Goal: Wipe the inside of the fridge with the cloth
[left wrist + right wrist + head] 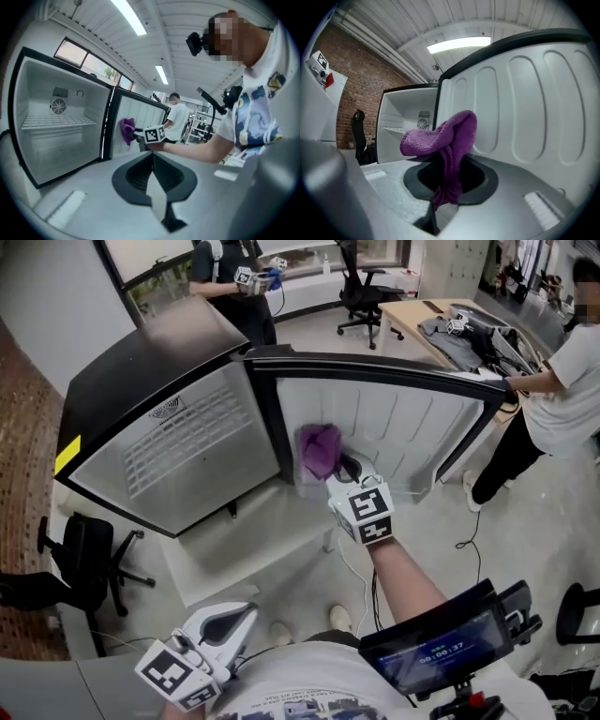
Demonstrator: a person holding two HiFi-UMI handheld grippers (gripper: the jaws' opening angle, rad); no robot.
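Observation:
The small black fridge (pixel 141 362) stands open, its white inside (pixel 187 442) crossed by a wire shelf. Its door's white ribbed inner panel (pixel 403 423) faces me. My right gripper (pixel 339 468) is shut on a purple cloth (pixel 321 448), which bunches against that panel near the hinge side. In the right gripper view the cloth (pixel 440 136) drapes over the gripper (pixel 443 197) and hides its fingertips, with the panel (pixel 525 103) just beyond. My left gripper (pixel 246 613) hangs low by my body, shut and holding nothing. The left gripper (pixel 153 161) points toward the fridge (pixel 56 126) and cloth (pixel 126 130).
A person in a white shirt (pixel 562 381) stands at the door's far edge. Another person (pixel 234 287) stands behind the fridge. A black office chair (pixel 84 559) is at the left. A wooden table (pixel 459 324) and another chair (pixel 361 292) stand at the back right.

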